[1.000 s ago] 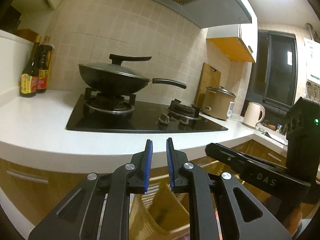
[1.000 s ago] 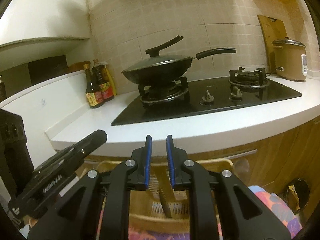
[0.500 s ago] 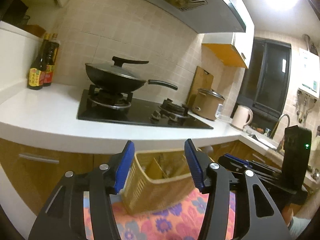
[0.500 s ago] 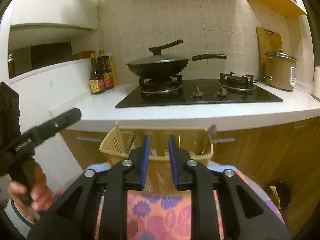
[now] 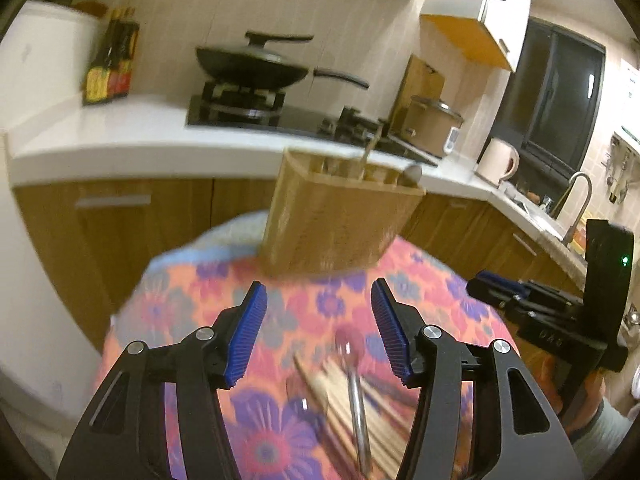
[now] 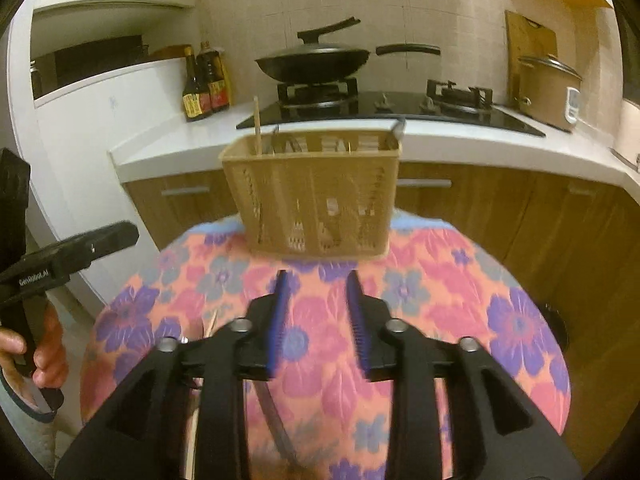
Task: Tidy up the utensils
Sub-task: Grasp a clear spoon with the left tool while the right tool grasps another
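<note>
While both tools hang over the flowered cloth, this is how things stand:

Left gripper [image 5: 319, 330]: jaws stand wide apart after opening within the last second; nothing sits between the blue pads [image 5: 247, 336] and they touch nothing.

Right gripper [image 6: 318, 322]: jaws stand at a middling gap and have just been opening; only the cloth shows between them, and they hold nothing.

Utensil basket [image 6: 316, 196]: a tan slotted plastic holder stands upright on the far edge of the flowered tablecloth [image 6: 460, 300], straight ahead of the right jaws and ahead, slightly right, of the left jaws, well apart from both.

Basket contents: one chopstick [image 6: 257, 126] pokes up at its left end and a dark-handled piece leans at the right end; more utensils show through the slots, too blurred to name.

Loose utensils: a metal spoon [image 5: 354, 384] and a bundle of wooden chopsticks [image 5: 340, 396] lie on the cloth just below and behind the left jaws, toward the right pad.

Under the right jaws: a dark slim handle [image 6: 276, 420] lies on the cloth, partly covered by the gripper body; what it is I cannot tell.

Hard to read: motion blur smears the left wrist view, so the number of chopsticks is unclear.

Person: a hand [image 6: 44, 360] grips the left tool's handle at the left edge of the right wrist view, cut off by the frame.
</note>
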Demonstrator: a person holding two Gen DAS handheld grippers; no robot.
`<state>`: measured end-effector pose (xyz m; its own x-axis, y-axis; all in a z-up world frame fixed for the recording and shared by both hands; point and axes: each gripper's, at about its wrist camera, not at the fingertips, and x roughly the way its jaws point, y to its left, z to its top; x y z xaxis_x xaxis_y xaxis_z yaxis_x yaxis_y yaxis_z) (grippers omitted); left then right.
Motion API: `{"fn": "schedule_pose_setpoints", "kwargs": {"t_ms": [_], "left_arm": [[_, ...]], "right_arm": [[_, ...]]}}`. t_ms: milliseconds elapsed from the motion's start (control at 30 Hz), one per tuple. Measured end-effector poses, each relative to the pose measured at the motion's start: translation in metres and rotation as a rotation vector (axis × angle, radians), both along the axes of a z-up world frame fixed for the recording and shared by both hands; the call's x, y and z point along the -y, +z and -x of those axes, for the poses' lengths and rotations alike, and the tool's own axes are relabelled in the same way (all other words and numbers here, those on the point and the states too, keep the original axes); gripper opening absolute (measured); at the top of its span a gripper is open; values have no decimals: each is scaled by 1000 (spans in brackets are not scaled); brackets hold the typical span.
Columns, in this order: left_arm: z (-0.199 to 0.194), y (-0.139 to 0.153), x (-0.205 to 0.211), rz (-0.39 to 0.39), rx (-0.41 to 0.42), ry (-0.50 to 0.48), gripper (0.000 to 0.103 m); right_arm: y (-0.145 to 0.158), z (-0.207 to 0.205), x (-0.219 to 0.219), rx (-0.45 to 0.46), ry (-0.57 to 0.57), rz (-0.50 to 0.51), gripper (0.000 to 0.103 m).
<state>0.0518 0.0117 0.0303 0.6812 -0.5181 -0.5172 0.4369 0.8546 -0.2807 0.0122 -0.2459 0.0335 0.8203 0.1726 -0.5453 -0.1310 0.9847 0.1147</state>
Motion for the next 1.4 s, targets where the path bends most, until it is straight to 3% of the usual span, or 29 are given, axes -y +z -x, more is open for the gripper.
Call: {"fn": "schedule_pose_setpoints", "kwargs": {"t_ms": [33, 233, 533, 700, 1000, 1200, 1267, 1400], "left_arm": [[2, -4, -2, -1, -14, 1, 53], [14, -27, -9, -24, -106, 13, 53], [22, -73, 12, -173, -253, -44, 51], [20, -91, 13, -160, -322, -66, 44], [13, -95, 30, -210, -348, -67, 43], [9, -95, 45, -322, -309, -40, 30], [9, -95, 44, -347, -298, -29, 18], [6, -95, 36, -331, -300, -11, 8]], "right_arm": [[-3, 6, 1, 2, -6, -4, 50], [-9, 27, 2, -2, -9, -9, 50], [-32, 33, -16, -98, 72, 45, 50], [-52, 29, -22, -162, 91, 60, 50], [-70, 21, -22, -228, 113, 45, 49], [-71, 12, -18, -271, 107, 17, 50], [-70, 7, -17, -292, 112, -9, 50], [-67, -11, -21, -359, 138, -91, 48]]}}
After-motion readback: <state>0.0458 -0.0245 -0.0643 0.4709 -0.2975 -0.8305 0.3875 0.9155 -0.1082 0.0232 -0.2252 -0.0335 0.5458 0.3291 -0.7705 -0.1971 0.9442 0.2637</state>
